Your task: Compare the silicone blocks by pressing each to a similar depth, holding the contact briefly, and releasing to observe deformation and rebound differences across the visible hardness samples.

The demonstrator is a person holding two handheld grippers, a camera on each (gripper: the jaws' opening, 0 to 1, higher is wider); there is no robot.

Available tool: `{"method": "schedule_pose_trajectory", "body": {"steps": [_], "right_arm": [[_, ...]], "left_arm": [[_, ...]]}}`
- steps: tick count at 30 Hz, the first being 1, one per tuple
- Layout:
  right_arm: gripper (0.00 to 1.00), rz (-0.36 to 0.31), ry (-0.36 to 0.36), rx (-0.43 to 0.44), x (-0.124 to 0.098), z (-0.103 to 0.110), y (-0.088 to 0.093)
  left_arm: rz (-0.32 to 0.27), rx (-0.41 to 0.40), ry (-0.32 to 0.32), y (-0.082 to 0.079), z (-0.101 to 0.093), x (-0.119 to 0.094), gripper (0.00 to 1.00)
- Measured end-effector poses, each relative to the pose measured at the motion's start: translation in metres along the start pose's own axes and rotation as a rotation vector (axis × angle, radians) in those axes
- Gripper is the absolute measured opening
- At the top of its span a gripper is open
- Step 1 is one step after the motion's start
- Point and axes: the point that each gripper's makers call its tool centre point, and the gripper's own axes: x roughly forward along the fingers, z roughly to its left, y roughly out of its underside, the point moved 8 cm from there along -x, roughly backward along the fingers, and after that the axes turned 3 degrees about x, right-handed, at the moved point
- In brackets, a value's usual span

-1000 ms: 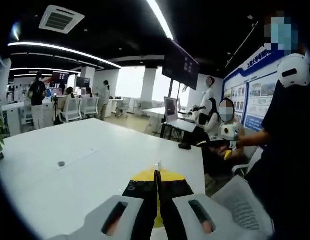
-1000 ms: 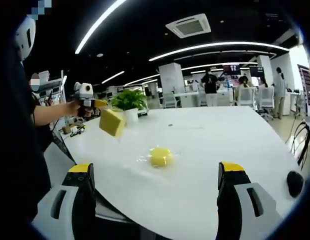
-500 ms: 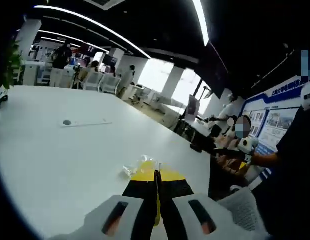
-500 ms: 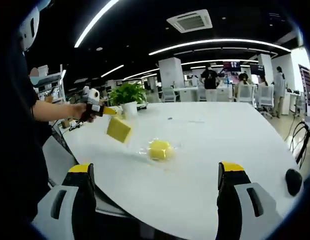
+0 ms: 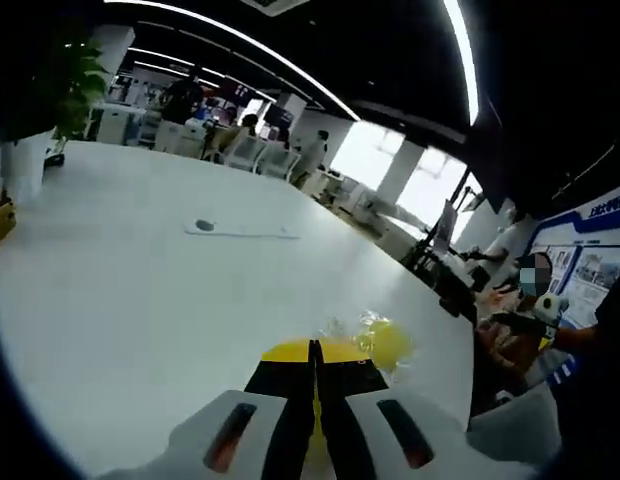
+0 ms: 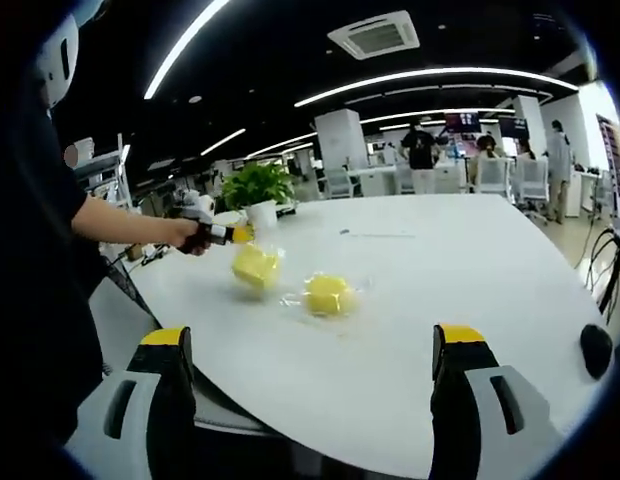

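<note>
L gripper (image 6: 230,235) is clamping a yellow block (image 6: 255,266), now lowering it from mid-air to the table (image 6: 470,270), just beside the bagged block (image 6: 327,294); pressing prob. coming next. R gripper (image 6: 310,400) is hanging wide open w/ nothing held. Block-table contact is hard to make out.

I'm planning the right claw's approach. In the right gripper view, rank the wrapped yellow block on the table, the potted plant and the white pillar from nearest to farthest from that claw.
1. The yellow silicone block in clear wrap, mid-table, straight ahead.
2. The green potted plant in a white pot, at the table's far left edge.
3. The white square pillar, on the office floor beyond the white table.
</note>
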Motion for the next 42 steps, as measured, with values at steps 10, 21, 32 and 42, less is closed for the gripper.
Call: {"method": "schedule_pose_trajectory", "body": {"steps": [10, 21, 32, 42], "right_arm": [[0.92, 0.001, 0.020, 0.043, 0.000, -0.002, 0.001], [0.96, -0.096, 0.092, 0.079, -0.003, -0.011, -0.015], [0.96, -0.139, 0.048, 0.102, 0.010, -0.002, -0.016], [0.96, -0.197, 0.020, 0.117, 0.009, -0.002, -0.025]], "left_arm": [[0.095, 0.068, -0.024, 0.025, 0.023, 0.021, 0.00], [0.082, 0.023, -0.127, 0.026, 0.044, 0.015, 0.23], [0.053, 0.239, -0.241, 0.003, 0.017, -0.006, 0.99], [-0.018, 0.262, -0.226, -0.005, -0.013, -0.040, 0.99]]}}
